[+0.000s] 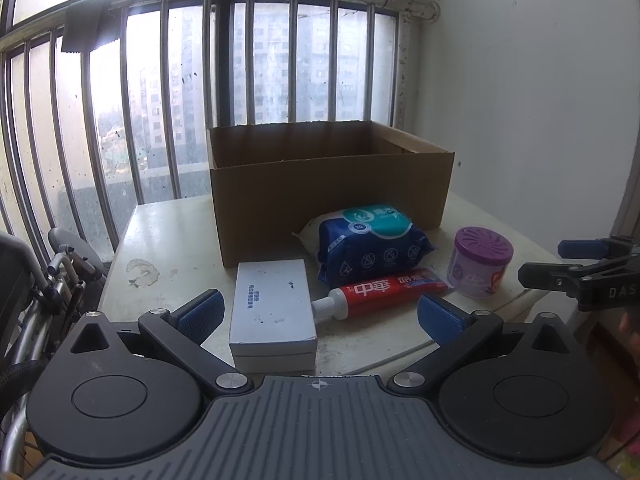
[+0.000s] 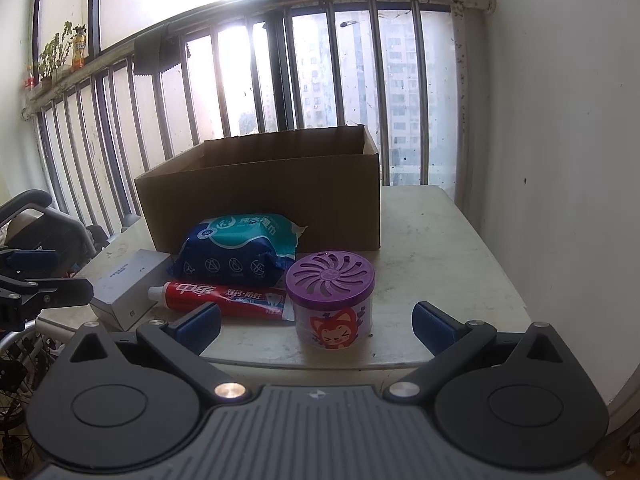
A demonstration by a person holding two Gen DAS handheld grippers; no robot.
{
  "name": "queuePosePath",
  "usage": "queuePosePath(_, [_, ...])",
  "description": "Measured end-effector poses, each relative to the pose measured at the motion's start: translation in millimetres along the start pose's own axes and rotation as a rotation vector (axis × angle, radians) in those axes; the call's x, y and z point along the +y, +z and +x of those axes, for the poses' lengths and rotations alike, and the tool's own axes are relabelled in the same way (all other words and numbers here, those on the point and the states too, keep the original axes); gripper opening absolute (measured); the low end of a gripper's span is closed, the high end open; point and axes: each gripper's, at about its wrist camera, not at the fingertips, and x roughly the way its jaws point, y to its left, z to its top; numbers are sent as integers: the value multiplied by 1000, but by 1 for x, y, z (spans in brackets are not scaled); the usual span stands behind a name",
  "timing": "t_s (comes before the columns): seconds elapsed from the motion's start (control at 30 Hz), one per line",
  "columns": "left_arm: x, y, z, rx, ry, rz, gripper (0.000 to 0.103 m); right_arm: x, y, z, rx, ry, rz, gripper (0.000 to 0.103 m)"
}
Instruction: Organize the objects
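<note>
An open cardboard box [image 1: 328, 188] [image 2: 260, 196] stands at the back of a pale table [image 1: 176, 240] [image 2: 432, 248]. In front of it lie a blue wet-wipes pack [image 1: 372, 244] [image 2: 240, 252], a red toothpaste tube [image 1: 384, 292] [image 2: 228, 298], a grey box [image 1: 272, 312] [image 2: 128, 284] and a purple-lidded air-freshener jar [image 1: 482, 262] [image 2: 332, 300]. My left gripper [image 1: 320, 312] is open near the table's front edge, the grey box between its fingers. My right gripper [image 2: 316, 322] is open, just before the jar.
A barred window [image 1: 240, 80] [image 2: 320, 80] runs behind the table, a white wall [image 1: 540, 100] [image 2: 560, 120] on the right. A folded wheelchair [image 1: 52, 276] [image 2: 36, 232] stands left of the table. Bare tabletop lies right of the cardboard box.
</note>
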Motion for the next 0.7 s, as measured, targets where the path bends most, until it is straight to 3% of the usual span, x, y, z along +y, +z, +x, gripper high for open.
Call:
queuePosePath(0.23, [1, 0, 0, 1, 1, -2, 103, -1, 0, 0, 7, 33, 17, 103])
queuePosePath(0.7, [5, -1, -1, 3, -19, -19, 103, -1, 1, -1, 4, 14, 6, 103])
